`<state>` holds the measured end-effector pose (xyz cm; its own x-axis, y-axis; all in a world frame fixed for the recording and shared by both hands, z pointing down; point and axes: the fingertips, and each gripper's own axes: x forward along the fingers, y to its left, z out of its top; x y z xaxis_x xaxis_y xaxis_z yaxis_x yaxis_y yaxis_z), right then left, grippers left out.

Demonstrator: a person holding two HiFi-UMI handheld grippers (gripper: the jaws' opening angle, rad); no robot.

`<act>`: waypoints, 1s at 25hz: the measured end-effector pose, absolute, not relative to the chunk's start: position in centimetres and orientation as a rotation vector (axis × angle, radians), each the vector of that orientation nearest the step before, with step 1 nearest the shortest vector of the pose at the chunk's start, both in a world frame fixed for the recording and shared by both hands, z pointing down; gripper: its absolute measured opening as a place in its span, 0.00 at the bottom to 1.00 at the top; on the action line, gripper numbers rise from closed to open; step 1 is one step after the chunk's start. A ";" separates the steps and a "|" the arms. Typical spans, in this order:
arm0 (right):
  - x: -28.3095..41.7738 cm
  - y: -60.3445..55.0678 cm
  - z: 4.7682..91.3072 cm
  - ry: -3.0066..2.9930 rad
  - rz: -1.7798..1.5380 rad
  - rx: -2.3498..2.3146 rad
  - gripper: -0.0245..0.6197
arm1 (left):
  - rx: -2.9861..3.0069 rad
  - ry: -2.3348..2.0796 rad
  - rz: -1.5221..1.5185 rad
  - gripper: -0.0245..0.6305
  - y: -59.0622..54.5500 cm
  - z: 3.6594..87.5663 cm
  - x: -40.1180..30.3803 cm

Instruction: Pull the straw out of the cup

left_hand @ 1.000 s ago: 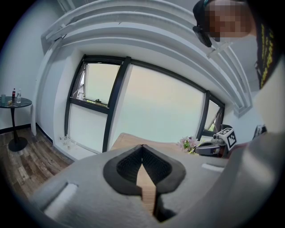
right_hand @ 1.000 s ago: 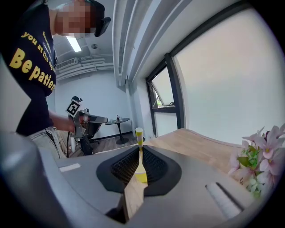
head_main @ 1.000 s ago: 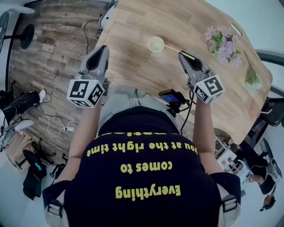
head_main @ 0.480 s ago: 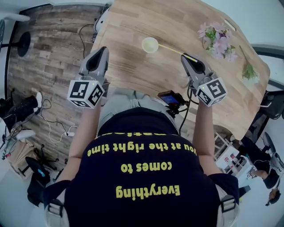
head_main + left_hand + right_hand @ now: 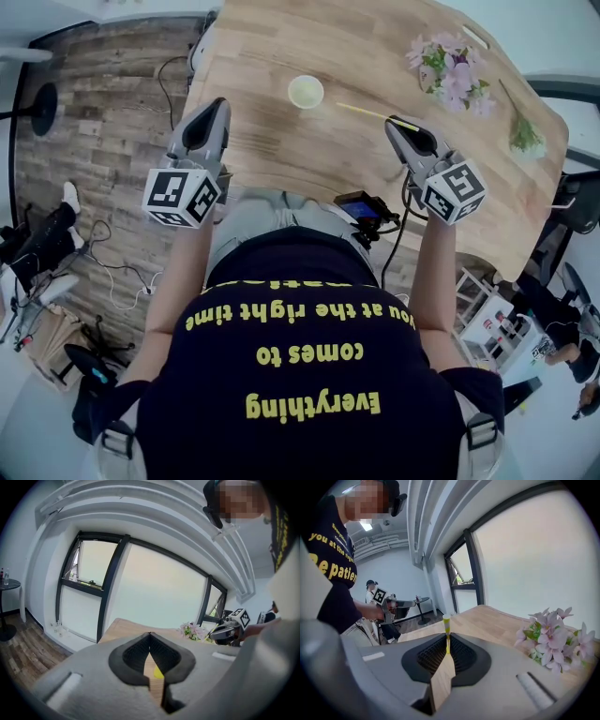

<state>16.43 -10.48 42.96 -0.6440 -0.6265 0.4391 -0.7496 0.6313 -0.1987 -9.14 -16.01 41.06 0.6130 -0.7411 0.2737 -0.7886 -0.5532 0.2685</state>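
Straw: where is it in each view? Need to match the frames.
Head view: straw upper centre-right, out of the cup, one end in the right gripper.
Left gripper view: too thin to make out.
Right gripper view: straw at centre, upright, pinched between the jaws.
Shared landmark: pink flowers.

Yellow straw (image 5: 372, 113); pale-green cup (image 5: 306, 91)
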 end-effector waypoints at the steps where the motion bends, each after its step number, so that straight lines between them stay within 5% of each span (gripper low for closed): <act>1: 16.5 -10.3 43.3 -2.510 0.548 1.096 0.09 | 2.479 -1.220 0.183 0.04 -16.1 41.1 -9.0; 25: 17.6 -7.4 50.6 -2.153 0.943 0.884 0.09 | 2.461 -1.187 0.196 0.04 -17.3 42.4 -7.8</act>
<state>17.59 -7.44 50.59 -0.5837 -0.3238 0.7446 -0.7669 0.5212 -0.3744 -7.84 -17.28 42.43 0.6294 -0.7196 0.2932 -0.7757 -0.5596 0.2918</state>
